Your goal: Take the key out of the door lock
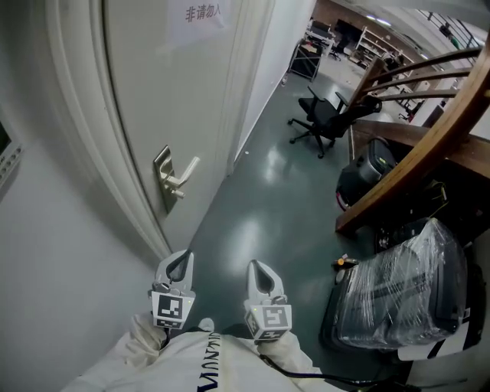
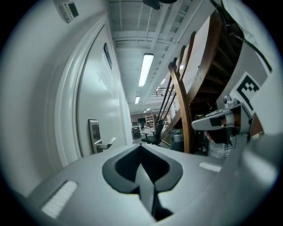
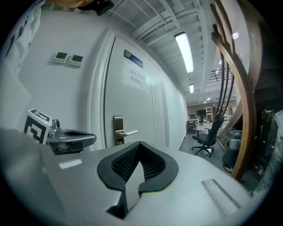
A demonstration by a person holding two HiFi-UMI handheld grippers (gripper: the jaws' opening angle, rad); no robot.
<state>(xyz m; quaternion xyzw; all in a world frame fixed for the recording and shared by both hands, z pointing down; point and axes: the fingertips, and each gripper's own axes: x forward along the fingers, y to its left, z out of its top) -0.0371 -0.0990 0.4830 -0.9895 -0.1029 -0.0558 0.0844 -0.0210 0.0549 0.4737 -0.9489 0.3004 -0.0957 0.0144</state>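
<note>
Landmark: brass-coloured lock plate [image 1: 164, 180] on the white door [image 1: 145, 92]; everything below is placed from it.
Lever handle [image 1: 184, 174]: sticks out of the lock plate, pale, roughly level.
Key: cannot be made out on the lock plate in any view; the plate is too small and too distant in each view to show one.
Left gripper [image 1: 181, 264]: well short of the lock plate, low in the head view, pointing toward it. Jaws pressed together, nothing between them.
Right gripper [image 1: 259, 269]: just beside the left one, on the side away from the door, also well short of the plate. Jaws pressed together, empty.
Paper notice [image 1: 203, 14]: on the door face, high above the lock plate.
Floor [image 1: 253, 222]: dark green, glossy, running on past the lock plate.
Office chair [image 1: 321, 119]: black, well beyond the lock plate, out on the open floor.
Wooden railing [image 1: 413, 153]: curved, across the corridor from the lock plate.
Plastic-wrapped bundle [image 1: 406, 295]: under the railing, opposite side from the plate.
</note>
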